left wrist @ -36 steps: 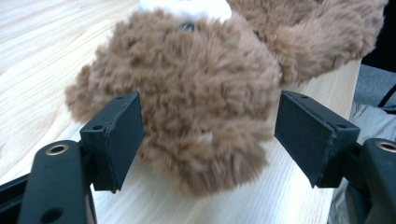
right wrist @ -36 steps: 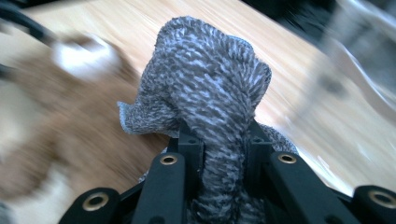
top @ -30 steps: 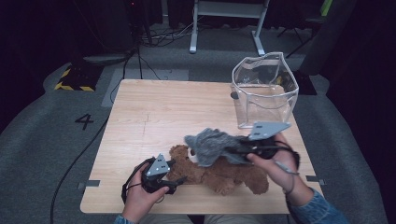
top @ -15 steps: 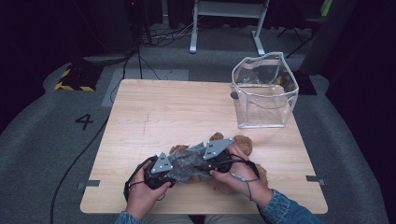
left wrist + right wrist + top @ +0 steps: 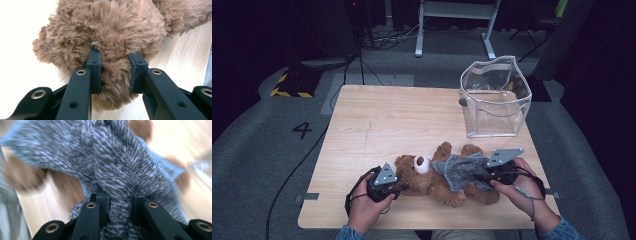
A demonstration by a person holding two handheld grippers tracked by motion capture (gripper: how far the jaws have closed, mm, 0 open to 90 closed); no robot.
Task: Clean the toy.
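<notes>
A brown teddy bear [image 5: 432, 182] lies on its back near the table's front edge, head to the left, white muzzle up. My left gripper [image 5: 401, 187] is at its head. In the left gripper view its jaws [image 5: 115, 72] have just been closing and now pinch a lump of the bear's brown fur [image 5: 110, 30]. A grey knitted garment [image 5: 459, 169] lies over the bear's body. My right gripper [image 5: 479, 175] is at the garment's right end. In the right gripper view it [image 5: 120, 200] is shut on a bunched fold of the grey knit [image 5: 107, 157].
A clear plastic bag [image 5: 495, 100] stands open at the back right of the wooden table [image 5: 387, 120]. The bear lies close to the table's front edge. Cables run over the grey floor to the left and behind.
My right gripper swung left over the bear's head with the grey garment, then back right and lower, drawing the knit along the body. The bear's face is uncovered now. The left hand stayed put.
</notes>
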